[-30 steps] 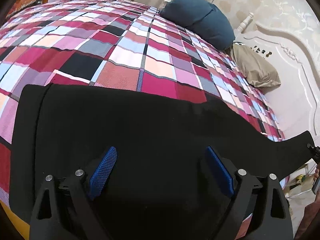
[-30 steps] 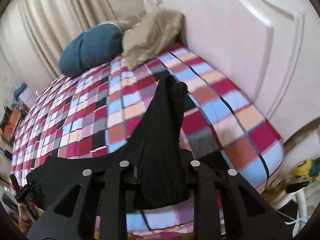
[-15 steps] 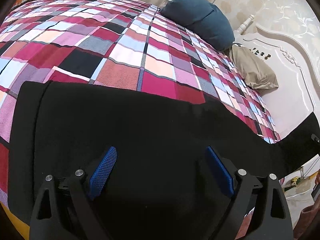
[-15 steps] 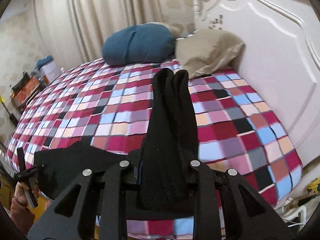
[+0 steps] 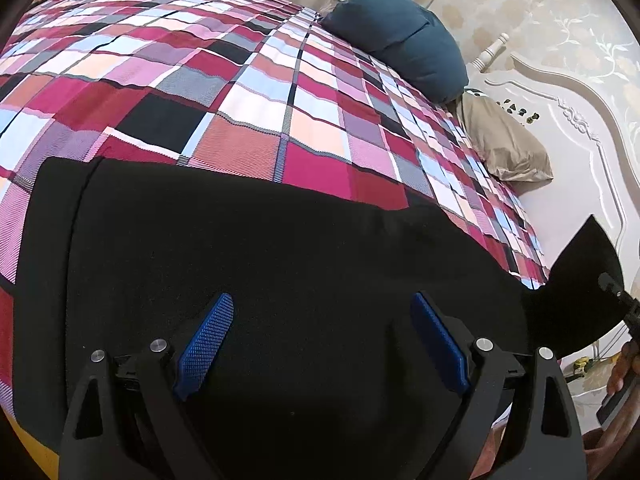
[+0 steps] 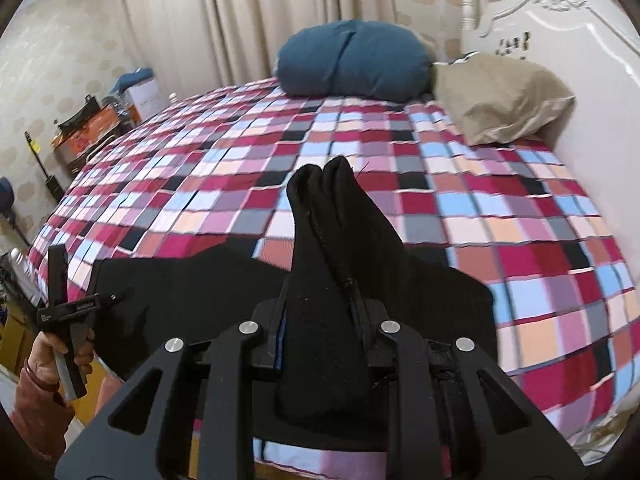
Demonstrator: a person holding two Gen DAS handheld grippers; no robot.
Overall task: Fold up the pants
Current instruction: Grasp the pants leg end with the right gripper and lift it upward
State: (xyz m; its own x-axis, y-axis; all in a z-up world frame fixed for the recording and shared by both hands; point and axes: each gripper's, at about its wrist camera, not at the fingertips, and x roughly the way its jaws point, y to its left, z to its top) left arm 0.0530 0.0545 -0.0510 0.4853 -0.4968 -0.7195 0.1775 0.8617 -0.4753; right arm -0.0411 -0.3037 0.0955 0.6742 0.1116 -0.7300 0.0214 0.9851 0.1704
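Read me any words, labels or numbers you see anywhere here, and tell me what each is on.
None can be read.
Dark marks on the white headboard: too blurred to make out.
White box beside the bed: print too small.
Orange box: no legible text.

The soft black cloth pants (image 5: 280,248) lie spread out flat and wide near the front edge of the bed. They look smooth, with one long straight edge across the top. One end of the pants (image 6: 332,264) is lifted up off the bed. That end is bunched into a tall, narrow hump with two round bumps at its tip, and a seam line runs down its middle.
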